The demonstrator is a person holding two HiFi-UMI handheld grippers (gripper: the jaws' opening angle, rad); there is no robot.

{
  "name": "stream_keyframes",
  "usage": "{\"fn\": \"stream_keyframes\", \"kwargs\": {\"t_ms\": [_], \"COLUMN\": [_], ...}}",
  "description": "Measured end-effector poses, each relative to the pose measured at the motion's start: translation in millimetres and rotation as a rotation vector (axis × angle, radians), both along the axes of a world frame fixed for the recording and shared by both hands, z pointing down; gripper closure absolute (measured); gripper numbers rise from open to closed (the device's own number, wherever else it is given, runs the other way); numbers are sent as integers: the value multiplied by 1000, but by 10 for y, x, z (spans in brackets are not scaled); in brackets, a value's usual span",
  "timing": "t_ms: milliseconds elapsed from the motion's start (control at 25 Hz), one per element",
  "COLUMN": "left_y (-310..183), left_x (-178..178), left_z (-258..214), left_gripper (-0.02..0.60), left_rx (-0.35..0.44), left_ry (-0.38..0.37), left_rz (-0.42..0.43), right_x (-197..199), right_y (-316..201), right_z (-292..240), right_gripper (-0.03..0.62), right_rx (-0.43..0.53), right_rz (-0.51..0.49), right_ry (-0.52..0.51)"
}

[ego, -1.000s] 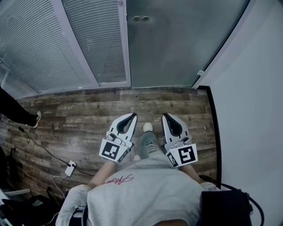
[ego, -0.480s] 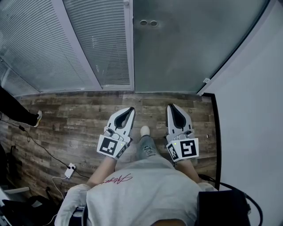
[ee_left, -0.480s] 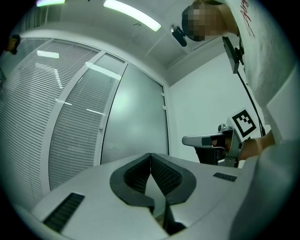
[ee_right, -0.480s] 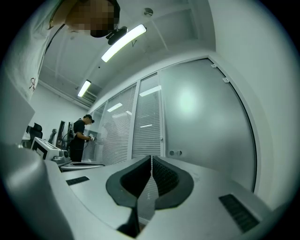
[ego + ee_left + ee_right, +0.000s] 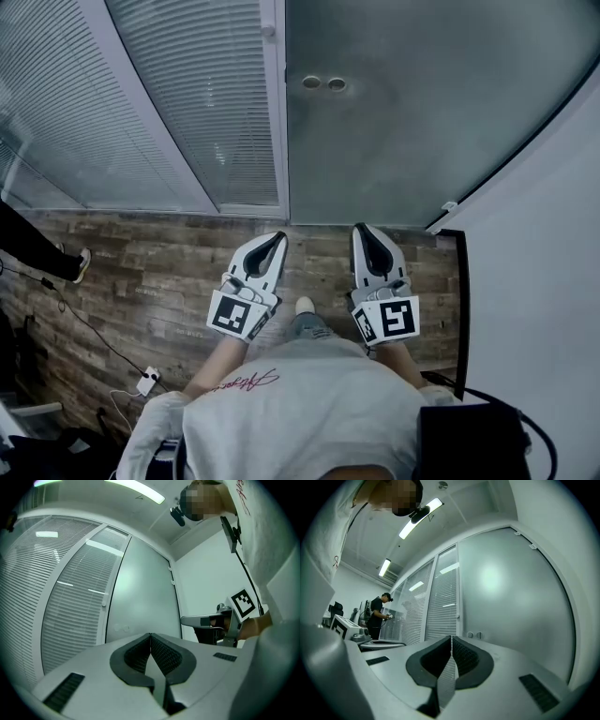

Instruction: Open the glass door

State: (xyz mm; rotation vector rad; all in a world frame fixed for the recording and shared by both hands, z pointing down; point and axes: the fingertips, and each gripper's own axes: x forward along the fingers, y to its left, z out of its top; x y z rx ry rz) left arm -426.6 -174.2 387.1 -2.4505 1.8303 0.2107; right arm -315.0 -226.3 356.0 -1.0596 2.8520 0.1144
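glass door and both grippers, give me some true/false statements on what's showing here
1. The left gripper is shut with nothing between its jaws. True.
2. The right gripper is clamped on the glass door. False: it is shut on nothing and is not touching the door.
3. Slatted blinds fill the panels left of the door. True.
4. The floor is carpeted. False: it is wood-look planks.
5. Two round fittings sit near the door's left edge. True.
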Motion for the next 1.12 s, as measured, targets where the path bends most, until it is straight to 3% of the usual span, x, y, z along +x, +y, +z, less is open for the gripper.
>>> {"fn": "stream_keyframes", "kwargs": {"t_ms": [360,680,920,1120], "left_y": [-1023,-1463,-1669,-1969], "left_x": [-356,-516,-615,-767], "left_z": [-131,-230,-132,-148], "left_gripper": [565,565,565,565], "left_rx": [26,40,14,22], "left_ry": [-16,-2,-3,-9], "left_rz": [-67,-109,-92,-61], "right_x": [-350,-523,-795,-1057], "right_y": [-1010,-1468,-1765,-2213], "right_z": [-117,-111,-54,-5], "right_gripper": [572,572,571,571], "right_rx": [22,17,19,20], "right_rz": [-75,-89,-98,-39], "right_ry": [8,15,52,68]}}
